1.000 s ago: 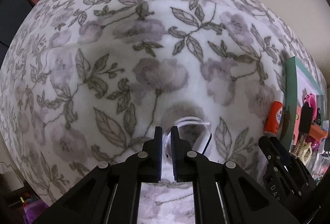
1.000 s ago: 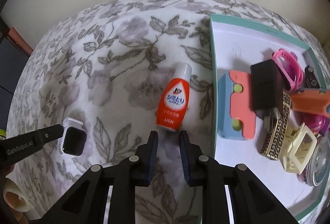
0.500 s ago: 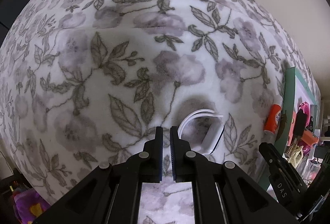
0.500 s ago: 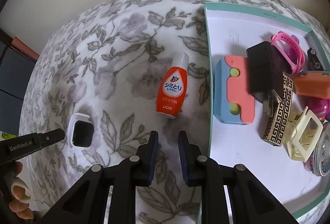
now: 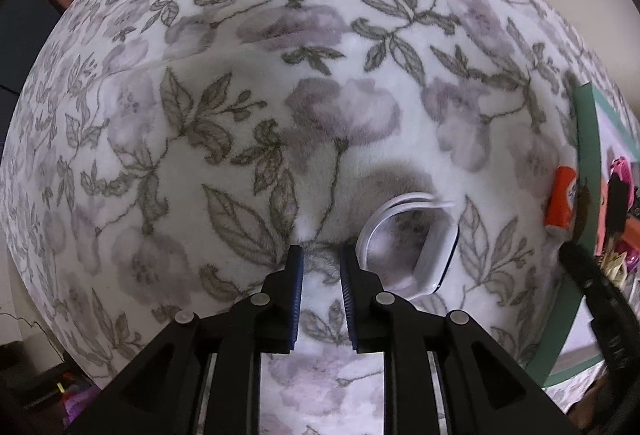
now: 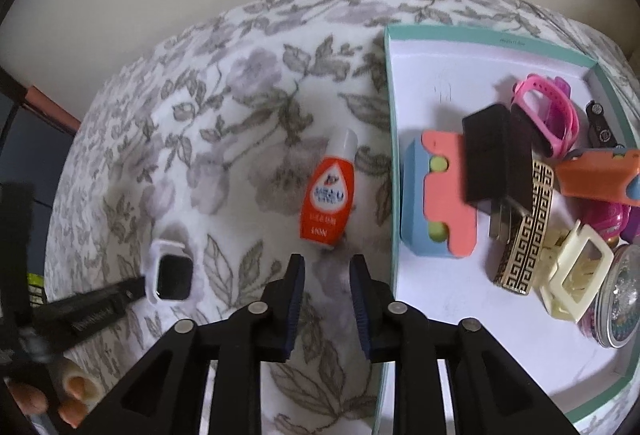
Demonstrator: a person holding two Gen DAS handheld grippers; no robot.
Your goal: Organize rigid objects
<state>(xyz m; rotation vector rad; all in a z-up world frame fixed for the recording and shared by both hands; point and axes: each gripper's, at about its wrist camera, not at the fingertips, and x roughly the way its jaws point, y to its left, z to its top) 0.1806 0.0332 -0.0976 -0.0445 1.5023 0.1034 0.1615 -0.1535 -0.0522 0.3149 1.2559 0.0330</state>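
A white smartwatch (image 5: 416, 247) with a black screen lies on the floral blanket (image 5: 240, 115), just right of my left gripper (image 5: 322, 259), which is slightly open and empty. In the right wrist view the watch (image 6: 171, 271) lies at the left with the left gripper's finger touching it. An orange stain-remover bottle (image 6: 330, 195) lies on the blanket just ahead of my right gripper (image 6: 326, 267), which is open and empty. The bottle also shows in the left wrist view (image 5: 562, 201).
A teal-rimmed white tray (image 6: 448, 39) at the right holds a pink watch (image 6: 548, 115), a black block (image 6: 492, 151), a blue-and-coral case (image 6: 440, 195), a patterned hair clip (image 6: 524, 231), a cream claw clip (image 6: 576, 275), an orange item (image 6: 596, 179) and a round tin (image 6: 624, 299).
My left gripper has opened slightly and moved closer to the blanket, left of the watch. My right gripper has opened a little wider and drawn nearer the bottle.
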